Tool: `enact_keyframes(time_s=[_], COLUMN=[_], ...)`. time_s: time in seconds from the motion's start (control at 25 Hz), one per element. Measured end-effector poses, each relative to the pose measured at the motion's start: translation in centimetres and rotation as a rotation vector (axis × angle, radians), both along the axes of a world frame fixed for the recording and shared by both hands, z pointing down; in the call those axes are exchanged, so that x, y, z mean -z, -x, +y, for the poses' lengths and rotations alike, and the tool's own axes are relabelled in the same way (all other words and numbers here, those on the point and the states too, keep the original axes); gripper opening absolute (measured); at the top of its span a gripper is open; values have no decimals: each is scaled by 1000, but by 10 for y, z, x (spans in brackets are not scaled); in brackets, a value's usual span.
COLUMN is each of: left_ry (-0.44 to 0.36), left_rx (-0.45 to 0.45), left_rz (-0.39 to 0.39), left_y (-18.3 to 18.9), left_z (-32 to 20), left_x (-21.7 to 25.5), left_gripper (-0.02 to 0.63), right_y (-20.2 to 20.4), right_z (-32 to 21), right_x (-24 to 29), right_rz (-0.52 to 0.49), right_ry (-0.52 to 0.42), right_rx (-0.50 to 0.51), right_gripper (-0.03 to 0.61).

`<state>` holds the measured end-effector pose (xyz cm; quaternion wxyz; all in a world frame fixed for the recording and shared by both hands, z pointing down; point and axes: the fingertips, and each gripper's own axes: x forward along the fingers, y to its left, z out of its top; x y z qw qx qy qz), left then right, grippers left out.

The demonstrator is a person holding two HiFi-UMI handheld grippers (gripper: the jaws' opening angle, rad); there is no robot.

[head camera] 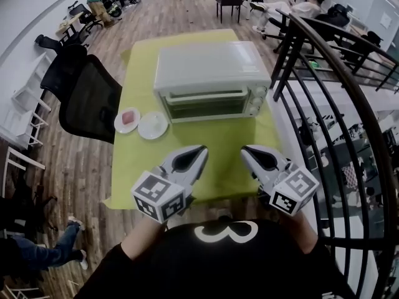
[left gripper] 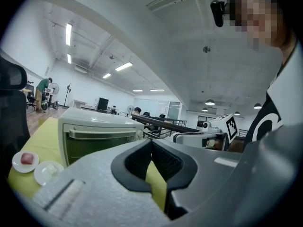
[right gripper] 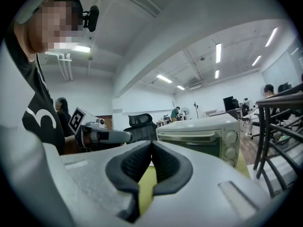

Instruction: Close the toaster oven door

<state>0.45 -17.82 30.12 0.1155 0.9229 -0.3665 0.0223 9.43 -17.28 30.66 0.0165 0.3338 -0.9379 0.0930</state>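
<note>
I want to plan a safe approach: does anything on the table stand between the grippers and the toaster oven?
Nothing visible does. Only bare green tablecloth lies between the left gripper, the right gripper and the toaster oven. Two small plates sit left of the oven's front, outside that path.

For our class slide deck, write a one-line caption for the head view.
Left gripper and right gripper, fingers shut and empty, face the closed toaster oven on the green table.
</note>
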Motion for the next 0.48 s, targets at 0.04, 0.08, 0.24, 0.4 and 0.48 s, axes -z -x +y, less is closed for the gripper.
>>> enact_keyframes(time_s=[0.04,0.08,0.24,0.4,0.48], left_ry=[1,2,4,9,10], left_rx=[0,1,10,22,25], left_rz=[-2,-3,-7,-10,-13], left_y=[0,0,3,5,6], left_z=[0,0,-5,-8,-9], left_x=[-1,-2,-3,-4,-5], left_gripper=[11,11,11,11,11], right_y=[0,0,1,1,1], right_z=[0,-1,-6,-8,-10], right_x=[-1,-2,-3,-4,-6], right_rz=[2,3,3,5,5], right_ry=[3,5,8,14,15], right_rx=[2,4,8,12,13], right_gripper=[2,2,2,2,2])
